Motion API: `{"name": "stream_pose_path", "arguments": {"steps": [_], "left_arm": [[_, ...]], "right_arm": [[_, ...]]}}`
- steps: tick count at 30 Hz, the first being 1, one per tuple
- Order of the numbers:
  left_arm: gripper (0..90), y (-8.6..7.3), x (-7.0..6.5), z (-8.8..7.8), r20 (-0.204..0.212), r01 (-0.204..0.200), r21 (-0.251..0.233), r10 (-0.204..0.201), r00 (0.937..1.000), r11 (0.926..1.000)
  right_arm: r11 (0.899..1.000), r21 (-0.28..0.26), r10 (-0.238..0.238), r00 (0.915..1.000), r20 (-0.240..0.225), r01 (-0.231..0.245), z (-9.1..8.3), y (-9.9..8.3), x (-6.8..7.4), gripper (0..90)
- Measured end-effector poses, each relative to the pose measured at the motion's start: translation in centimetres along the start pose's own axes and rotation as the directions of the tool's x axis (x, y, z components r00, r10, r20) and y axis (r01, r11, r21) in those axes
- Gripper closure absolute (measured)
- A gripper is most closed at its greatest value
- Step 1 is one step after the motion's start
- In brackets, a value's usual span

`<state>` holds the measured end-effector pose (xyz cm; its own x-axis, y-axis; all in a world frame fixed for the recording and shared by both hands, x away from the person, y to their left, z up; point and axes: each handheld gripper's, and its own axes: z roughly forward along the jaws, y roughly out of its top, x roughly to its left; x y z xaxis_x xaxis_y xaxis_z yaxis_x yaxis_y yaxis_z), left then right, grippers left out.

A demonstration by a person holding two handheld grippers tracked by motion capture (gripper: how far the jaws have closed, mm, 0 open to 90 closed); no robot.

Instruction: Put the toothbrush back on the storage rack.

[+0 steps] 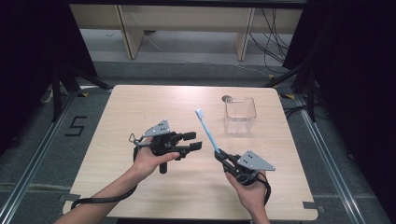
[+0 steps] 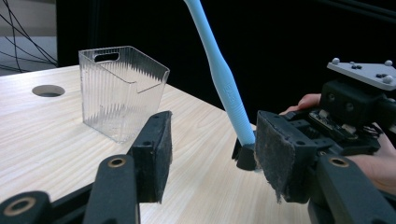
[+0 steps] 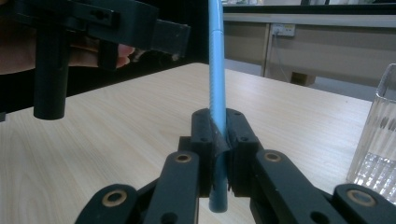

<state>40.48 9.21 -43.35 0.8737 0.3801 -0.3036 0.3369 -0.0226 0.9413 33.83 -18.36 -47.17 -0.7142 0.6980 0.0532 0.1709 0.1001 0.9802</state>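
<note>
High view: one wooden table [image 1: 140,116], two grippers, one toothbrush, one clear container. The container [image 1: 239,115] serves as landmark; it stands upright toward the far right of the table, with one round hole [image 1: 227,98] in the tabletop just behind its left corner. One light-blue toothbrush [image 1: 208,131] stands tilted, nearer than the container and to its left, head up and well apart from its rim. The right gripper [image 1: 220,154] is clenched on the lower end of the handle, nearer the person than the container. The left gripper [image 1: 191,141] hangs further left of the container, jaws apart with nothing between them, pointing toward the toothbrush.

Left gripper view: two black jaws with a wide gap and nothing between them; both pads [image 2: 156,154] clear of everything. The container [image 2: 122,91] stands beyond the left jaw, one handle slot near its rim. The toothbrush [image 2: 224,84] rises right of the container, its foot in the right gripper [image 2: 246,156].

Right gripper view: the right gripper [image 3: 218,140] is closed tight around the toothbrush [image 3: 216,65], whose butt end pokes out below the pads. One edge of the container [image 3: 380,135] shows at the right. The left gripper [image 3: 170,37] hangs to the upper left of the handle.
</note>
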Motion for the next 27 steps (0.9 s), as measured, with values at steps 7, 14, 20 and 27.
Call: {"name": "stream_pose_path", "arguments": {"steps": [7,14,20,27], "left_arm": [[47.4,0.7,-0.2,1.1,0.016,0.004,-0.025,-0.003,0.9999,0.9997],[51.6,0.8,-0.2,1.5,0.023,0.029,-0.025,-0.029,0.9993,0.9992],[59.6,0.9,-0.2,1.7,0.026,0.016,-0.029,-0.015,0.9996,0.9994],[71.8,1.0,-0.5,1.7,0.047,0.003,-0.048,-0.001,0.9989,0.9989]], "right_arm": [[1.0,0.007,0.01,0.9998,0.014,-0.01,0.3,0.1,0.5,83.8],[1.0,0.008,-0.008,0.9999,-0.007,0.008,0.7,0.3,0.5,83.8],[1.0,-0.001,-0.016,0.9998,-0.011,0.016,1.0,0.3,0.8,83.8],[1.0,-0.001,-0.013,0.9999,-0.011,0.013,1.2,0.3,1.1,83.7]]}}
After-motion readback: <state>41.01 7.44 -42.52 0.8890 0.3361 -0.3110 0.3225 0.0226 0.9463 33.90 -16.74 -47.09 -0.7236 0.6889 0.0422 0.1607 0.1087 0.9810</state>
